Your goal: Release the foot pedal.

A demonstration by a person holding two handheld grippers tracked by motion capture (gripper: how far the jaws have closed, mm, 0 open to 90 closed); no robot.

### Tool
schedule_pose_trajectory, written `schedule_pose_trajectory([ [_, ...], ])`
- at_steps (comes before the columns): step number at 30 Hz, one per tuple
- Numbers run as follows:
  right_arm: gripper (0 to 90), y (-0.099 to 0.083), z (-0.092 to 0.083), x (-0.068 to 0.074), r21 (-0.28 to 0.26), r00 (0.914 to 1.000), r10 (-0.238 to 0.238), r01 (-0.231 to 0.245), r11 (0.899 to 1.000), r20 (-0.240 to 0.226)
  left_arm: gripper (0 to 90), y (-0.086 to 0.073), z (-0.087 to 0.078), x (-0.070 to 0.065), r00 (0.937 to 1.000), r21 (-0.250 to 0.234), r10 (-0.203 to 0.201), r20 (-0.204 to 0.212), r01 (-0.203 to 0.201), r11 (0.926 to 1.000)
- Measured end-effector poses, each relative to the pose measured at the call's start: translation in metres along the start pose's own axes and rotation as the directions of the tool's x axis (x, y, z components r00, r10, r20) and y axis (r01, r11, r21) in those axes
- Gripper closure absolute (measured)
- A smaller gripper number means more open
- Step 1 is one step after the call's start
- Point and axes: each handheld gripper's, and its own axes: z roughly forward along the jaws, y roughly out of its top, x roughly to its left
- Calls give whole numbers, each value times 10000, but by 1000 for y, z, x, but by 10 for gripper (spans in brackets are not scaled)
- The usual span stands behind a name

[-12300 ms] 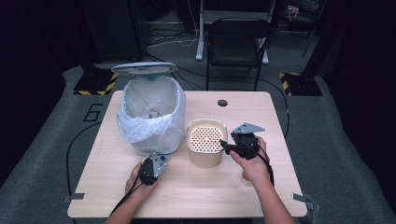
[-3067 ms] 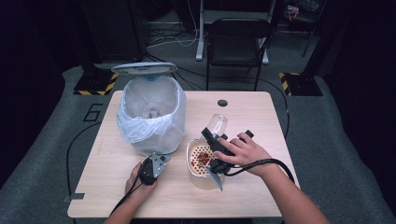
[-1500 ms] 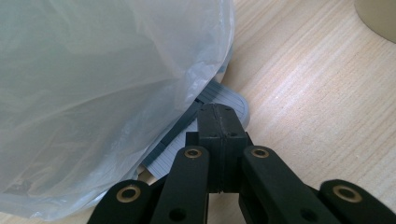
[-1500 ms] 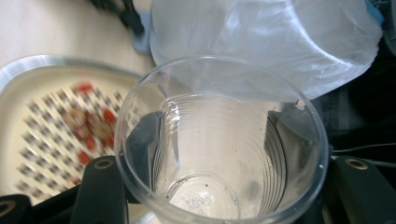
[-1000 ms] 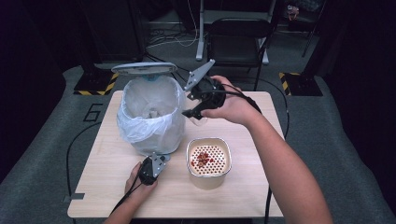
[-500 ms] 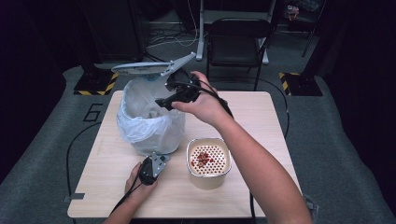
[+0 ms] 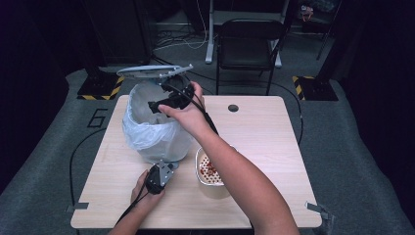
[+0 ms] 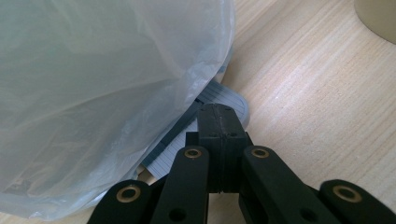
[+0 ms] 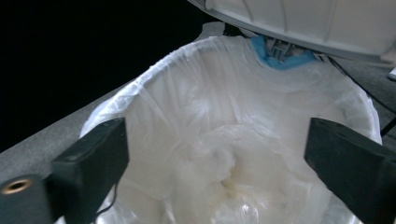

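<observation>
From the high view, your right gripper (image 7: 155, 105) hangs over the open mouth of the round bin lined with a translucent white plastic bag (image 7: 147, 132), which stands at the far left of the pale wooden table (image 7: 274, 142). The bin's grey lid (image 7: 147, 72) is tipped up at its far side, just beyond your right hand (image 7: 183, 110). Your right forearm crosses the near part of the round cream container with a perforated insert (image 7: 209, 169), which sits just right of the bin's base with red bits lying on the insert. Your left gripper (image 7: 157, 177) rests on the table at the near foot of the bin, right by the grey pedal there.

In the left gripper view, your left gripper's (image 8: 219, 122) jaws are pressed fully together with nothing between them. Their tips lie over the ribbed grey pedal (image 8: 231, 100) that sticks out from under the bag-covered bin (image 8: 102, 79); whether they touch it cannot be made out. A curve of the cream container (image 8: 378, 18) shows at the far right corner.

In the right gripper view, your right gripper (image 9: 217, 154) has its jaws spread wide, having just been opening, and nothing is between them. The bag-lined hollow of the bin (image 9: 224, 140) lies straight beyond the gap, with a pale crumpled lump at its bottom. The underside of the lid (image 9: 317, 23) and a blue clip (image 9: 280, 56) at the bin's rim show at the far edge.
</observation>
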Motion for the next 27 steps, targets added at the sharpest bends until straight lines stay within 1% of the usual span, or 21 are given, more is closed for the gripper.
schedule_pose_trajectory([
  [1,23,-3,-1,0,11,10000,-45,45,10000,65,900,-1,3,-2,9995,-372,-119,-306,108,9993],
  [2,11,-5,-3,-1,-33,9998,-139,140,9999,148,900,0,1,1,10000,-97,-85,30,85,9999],
  [4,4,-9,-11,-2,-205,9998,-76,79,9998,185,900,0,1,1,9999,-78,-86,63,87,9999],
  [5,4,-12,-16,-4,-265,10000,-13,15,9996,79,900,-1,1,2,9997,-88,-218,115,219,9997],
  [6,8,-15,-21,-5,-341,9999,114,-113,9994,16,900,-2,3,1,9994,-402,-317,-123,312,9987],
  [7,25,-19,-28,-7,-448,10000,24,-22,9990,55,900,0,0,4,9994,-62,-262,238,264,9996],
  [10,80,-36,-51,-17,-604,9998,144,-135,9981,135,897,-3,0,6,9967,-483,-749,301,763,9959],
  [11,105,-41,-57,-21,-582,9999,74,-66,9983,136,875,-3,-3,9,9918,-475,-1051,732,1087,9929],
  [12,125,-48,-64,-26,-499,9996,57,-43,9987,275,791,-3,-5,12,9854,-408,-1342,1051,1391,9894],
  [14,143,-65,-76,-39,-468,9984,-45,71,9989,564,746,-1,-8,10,9857,-559,-1359,998,1420,9883],
  [15,150,-72,-81,-45,-369,9974,-130,157,9992,713,713,2,-11,10,9833,-536,-1484,1049,1546,9865],
  [17,162,-86,-89,-55,-303,9936,-123,158,9994,1122,677,6,-19,12,9773,-591,-1585,1403,1681,9840],
  [18,171,-91,-92,-60,-297,9928,-209,246,9993,1181,668,8,-24,13,9683,-713,-1802,1729,1948,9782],
  [19,189,-99,-96,-65,-403,9915,-29,82,9992,1301,659,9,-27,15,9673,-757,-1741,1847,1906,9787],
  [20,201,-104,-99,-68,-415,9910,37,18,9991,1335,649,11,-31,16,9594,-713,-1868,2111,2057,9760],
  [21,203,-111,-102,-73,-349,9903,37,12,9994,1386,633,12,-33,18,9544,-541,-1885,2314,2061,9770],
  [22,211,-116,-105,-75,-295,9895,60,-18,9996,1442,620,12,-35,19,9464,-422,-2021,2519,2194,9747],
  [23,221,-122,-108,-79,-298,9881,40,5,9996,1536,608,11,-39,21,9470,-395,-1924,2571,2092,9771],
  [24,227,-129,-112,-82,-268,9848,7,40,9996,1735,601,10,-41,21,9429,-330,-1995,2666,2159,9759],
  [25,228,-135,-115,-84,-221,9831,-25,66,9997,1831,596,9,-44,24,9483,-328,-1804,2609,1955,9802],
  [27,227,-146,-120,-90,-295,9792,10,51,9996,2027,563,5,-48,27,9320,-114,-2234,2855,2364,9716],
])
